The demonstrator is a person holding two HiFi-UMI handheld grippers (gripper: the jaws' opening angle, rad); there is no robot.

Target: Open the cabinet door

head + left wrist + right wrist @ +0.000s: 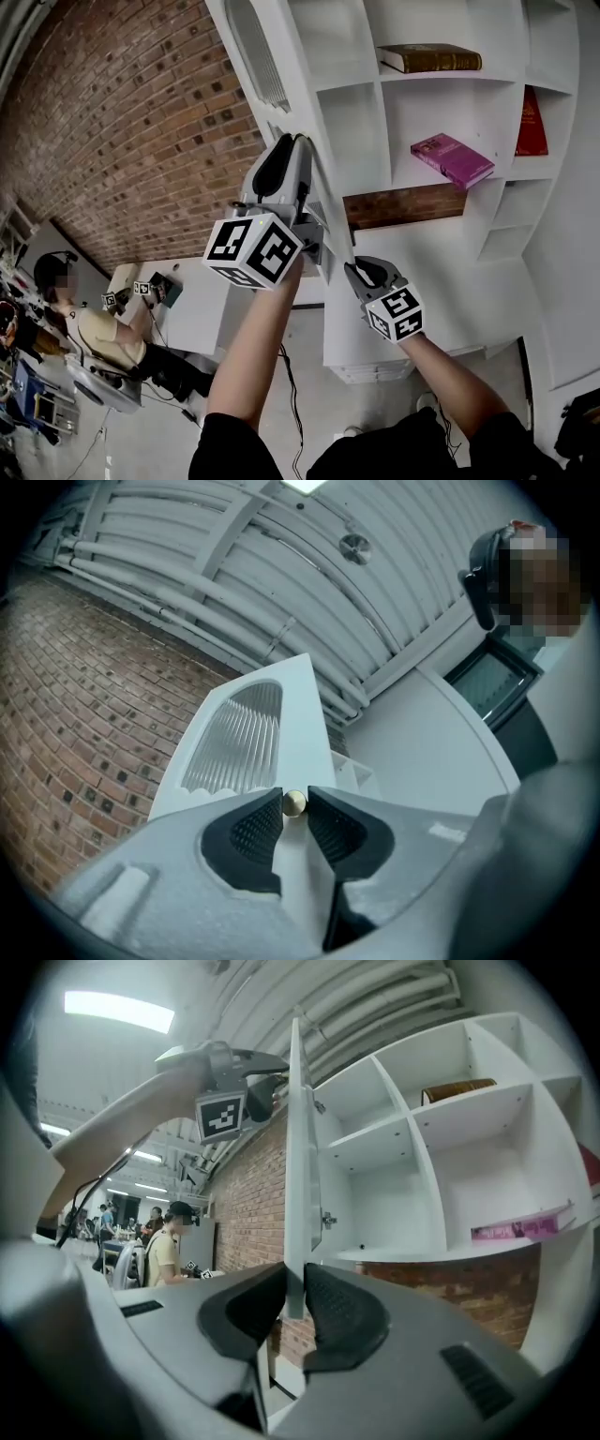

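Note:
The white cabinet door (258, 56), with a ribbed glass panel (239, 738), stands swung out edge-on from the open white cabinet (422, 98). My left gripper (299, 141) is up high, shut on the door's small brass knob (293, 802), which sits pinched between the dark pads (258, 829). My right gripper (351, 268) is lower down, its jaws closed across the door's thin lower edge (294, 1269). The right gripper view shows the door edge (298, 1147) running upward, with the left gripper (262, 1087) at its top.
Inside the shelves lie a brown book (429, 58), a pink book (452, 157) and a red book (531, 122). A brick wall (122, 122) runs left of the cabinet. A seated person (103, 333) and cables on the floor are at lower left.

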